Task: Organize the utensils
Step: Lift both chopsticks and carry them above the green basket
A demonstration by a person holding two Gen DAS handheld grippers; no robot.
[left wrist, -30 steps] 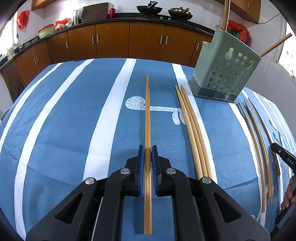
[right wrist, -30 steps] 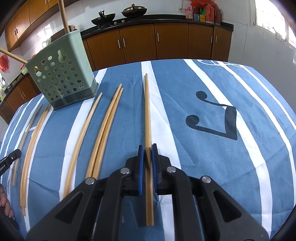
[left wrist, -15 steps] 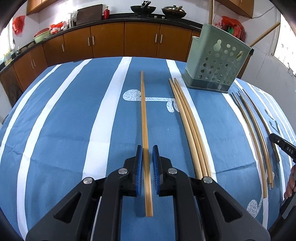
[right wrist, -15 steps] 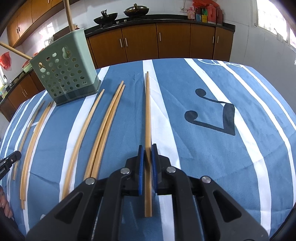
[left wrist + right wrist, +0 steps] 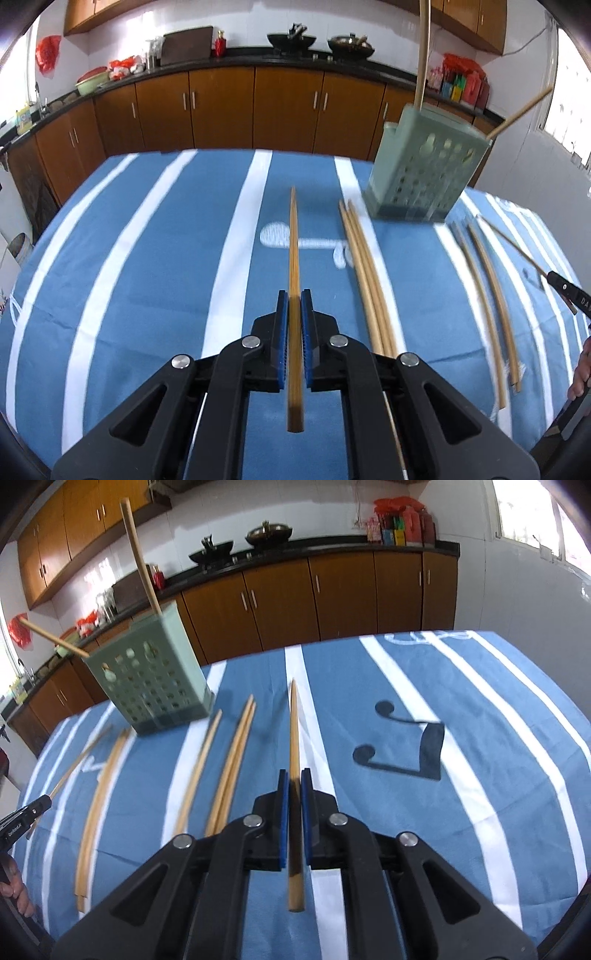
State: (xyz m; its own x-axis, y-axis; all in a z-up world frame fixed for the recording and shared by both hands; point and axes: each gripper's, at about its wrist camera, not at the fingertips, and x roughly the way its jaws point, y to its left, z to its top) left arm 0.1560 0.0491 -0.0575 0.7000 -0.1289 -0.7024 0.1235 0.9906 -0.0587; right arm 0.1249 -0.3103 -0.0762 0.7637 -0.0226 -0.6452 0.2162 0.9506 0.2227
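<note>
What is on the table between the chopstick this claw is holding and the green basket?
In the right wrist view, three loose chopsticks lie on the blue cloth between the held chopstick and the green basket: a pair together, then a single one nearer the basket.

You're working in a kitchen: brown wooden base cabinets point(image 5: 221, 107) run under a black countertop point(image 5: 332, 546), white tiled walls point(image 5: 240, 22) rise behind, upper cabinets point(image 5: 55, 528) hang above, and daylight comes through a window point(image 5: 535, 509) on your right
</note>
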